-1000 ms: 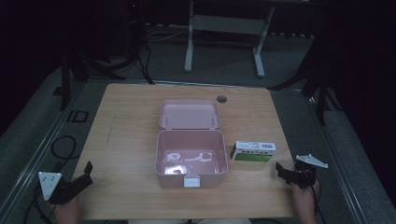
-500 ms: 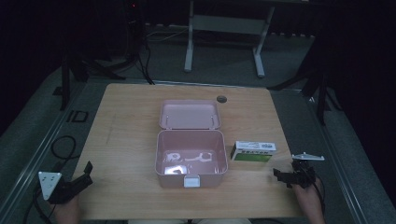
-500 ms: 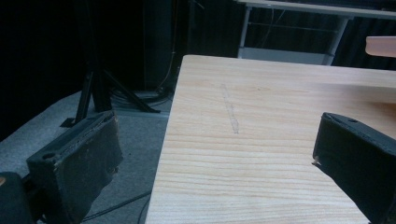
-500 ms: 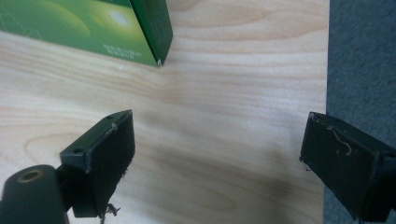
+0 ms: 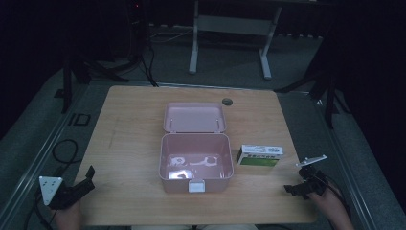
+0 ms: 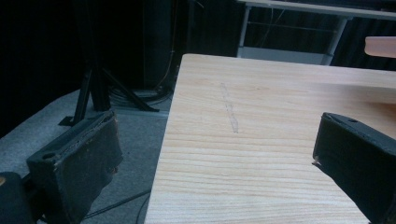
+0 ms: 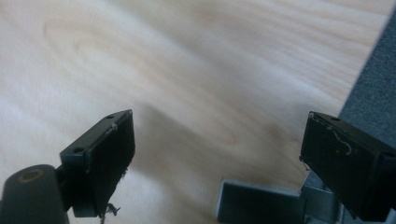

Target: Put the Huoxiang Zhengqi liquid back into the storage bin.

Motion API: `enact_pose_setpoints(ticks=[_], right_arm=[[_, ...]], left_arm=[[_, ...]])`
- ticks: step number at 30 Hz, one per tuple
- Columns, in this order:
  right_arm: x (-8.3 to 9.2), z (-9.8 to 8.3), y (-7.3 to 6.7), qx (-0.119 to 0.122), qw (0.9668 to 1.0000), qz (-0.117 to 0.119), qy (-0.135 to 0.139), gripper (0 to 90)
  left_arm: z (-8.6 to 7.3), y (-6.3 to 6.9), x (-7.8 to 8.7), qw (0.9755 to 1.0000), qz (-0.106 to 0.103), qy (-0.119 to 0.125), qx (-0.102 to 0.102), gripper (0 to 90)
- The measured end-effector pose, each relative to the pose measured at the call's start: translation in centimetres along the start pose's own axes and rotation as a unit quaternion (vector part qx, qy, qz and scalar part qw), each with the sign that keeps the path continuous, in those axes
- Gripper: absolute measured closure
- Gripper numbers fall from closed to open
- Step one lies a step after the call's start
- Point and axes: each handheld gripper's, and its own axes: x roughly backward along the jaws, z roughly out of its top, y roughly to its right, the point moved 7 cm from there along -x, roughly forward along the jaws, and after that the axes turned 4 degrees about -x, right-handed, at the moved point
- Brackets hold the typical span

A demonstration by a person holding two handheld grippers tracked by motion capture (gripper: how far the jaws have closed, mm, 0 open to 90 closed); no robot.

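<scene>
An open pink box (image 5: 195,163) sits in the middle of the wooden table (image 5: 129,134), its lid (image 5: 194,117) laid back; a few pale items lie inside. A green and white carton (image 5: 260,155) lies just right of the box. My left gripper (image 5: 87,178) is at the table's front left corner, open and holding nothing; its jaws frame bare wood and the table's left edge (image 6: 168,140). My right gripper (image 5: 293,188) is at the front right, open and holding nothing, tilted down at the bare tabletop (image 7: 187,84) near the table's right edge.
A round cable hole (image 5: 226,101) sits at the table's back edge. Behind the table stands a white metal frame (image 5: 230,28). Black stand legs (image 5: 76,72) and cables (image 5: 62,148) lie on the grey floor to the left, and another stand (image 5: 325,86) is at the right.
My right gripper has shifted slightly left and forward and tipped down toward the table. The left gripper, box and carton have not moved.
</scene>
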Motion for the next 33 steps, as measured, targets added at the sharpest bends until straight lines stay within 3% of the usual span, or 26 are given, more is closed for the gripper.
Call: enact_pose_setpoints(ticks=[3,8,13,14,15,21,25,28,29,33], right_arm=[[0.0,-0.2,-0.6,0.042,0.9987,0.013,-0.026,9.6],[0.0,-0.3,-1.1,0.100,0.9933,0.028,-0.050,12.2],[0.0,-0.4,-1.9,0.164,0.9826,0.053,-0.071,12.9],[0.0,-0.4,-1.9,0.164,0.9826,0.053,-0.071,12.9],[0.0,-0.5,-2.3,0.187,0.9771,0.056,-0.084,13.1],[0.1,-0.5,-3.4,0.246,0.9595,0.074,-0.116,13.3],[0.3,-0.2,-3.8,0.270,0.9499,0.091,-0.128,13.7],[0.3,0.1,-3.9,0.280,0.9463,0.088,-0.135,14.4],[0.4,0.4,-4.1,0.294,0.9410,0.083,-0.145,14.5],[0.5,0.7,-5.0,0.319,0.9290,0.088,-0.166,14.5]], left_arm=[[0.1,0.0,0.1,1.0000,0.000,0.002,0.001,0.9],[0.2,-0.1,0.2,1.0000,0.000,0.005,0.003,0.9],[0.2,-0.1,0.2,1.0000,-0.001,0.003,0.003,0.9],[0.2,-0.1,0.2,1.0000,-0.001,0.003,0.003,0.9],[0.2,-0.1,0.3,1.0000,-0.001,0.004,0.004,0.9],[0.2,-0.1,0.3,1.0000,-0.002,0.003,0.004,0.9],[0.2,-0.2,0.3,1.0000,-0.003,0.004,0.004,0.9],[0.2,-0.2,0.3,1.0000,-0.002,0.005,0.005,0.9],[0.2,-0.2,0.3,1.0000,-0.002,0.004,0.005,0.9],[0.2,-0.2,0.3,1.0000,-0.003,0.003,0.003,0.9]])
